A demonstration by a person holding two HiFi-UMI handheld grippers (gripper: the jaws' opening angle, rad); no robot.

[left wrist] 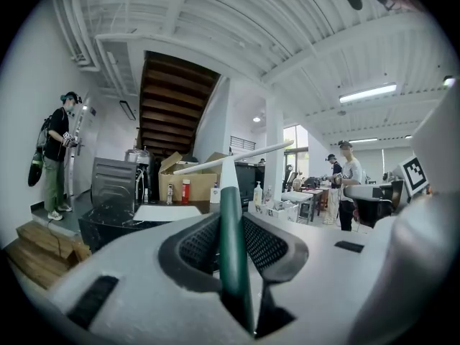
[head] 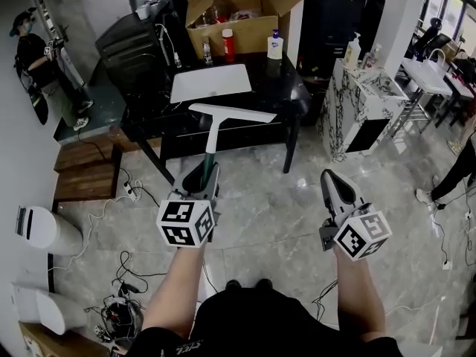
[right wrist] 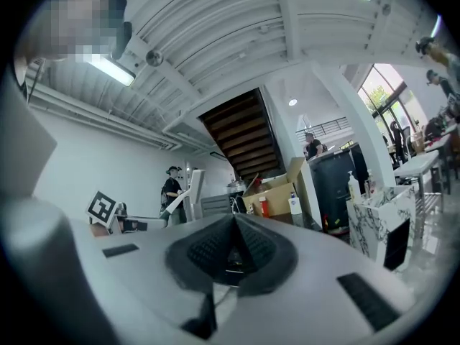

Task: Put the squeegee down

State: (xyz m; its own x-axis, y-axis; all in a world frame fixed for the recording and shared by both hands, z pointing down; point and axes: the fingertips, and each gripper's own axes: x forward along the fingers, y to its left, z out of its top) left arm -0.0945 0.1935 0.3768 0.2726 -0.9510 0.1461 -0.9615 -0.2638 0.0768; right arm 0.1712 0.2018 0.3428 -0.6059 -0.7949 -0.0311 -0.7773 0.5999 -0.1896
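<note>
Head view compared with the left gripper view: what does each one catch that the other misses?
Only the head view shows the person's forearms, the marker cube on the left gripper and cables on the floor. Only the left gripper view shows the ceiling, a lit tube light and the dark staircase. Both show the squeegee clamped by its green handle in that gripper, the black table, the cardboard box and a person in dark clothes standing at the left.
</note>
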